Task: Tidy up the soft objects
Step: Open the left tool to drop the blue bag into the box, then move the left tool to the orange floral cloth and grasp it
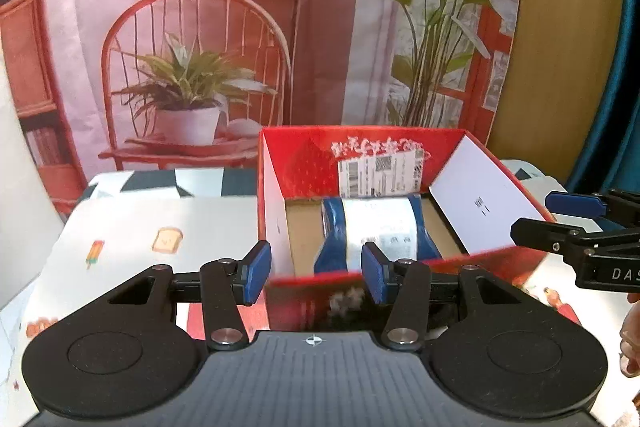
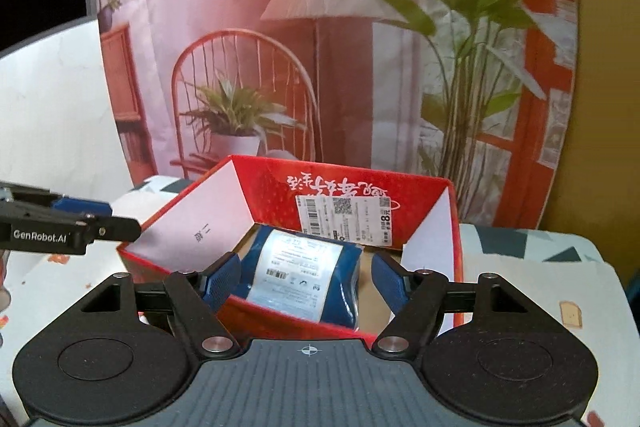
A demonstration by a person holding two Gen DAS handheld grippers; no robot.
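Note:
A soft blue packet with a white label (image 1: 376,231) lies inside an open red cardboard box (image 1: 304,151) on the table. It also shows in the right wrist view (image 2: 304,279), inside the same box (image 2: 272,183). My left gripper (image 1: 316,273) is open and empty, its blue pads either side of the box's near wall. My right gripper (image 2: 306,279) is open and empty, just above the box's near rim, with the packet between and beyond its pads. The right gripper shows at the right edge of the left view (image 1: 576,219); the left gripper shows at the left edge of the right view (image 2: 72,223).
The table is covered with a white cloth (image 1: 160,227) printed with small pictures. A printed backdrop (image 1: 240,27) of a chair, lamp and plants hangs just behind the box. A shipping label (image 2: 348,215) sticks on the box's far inner wall.

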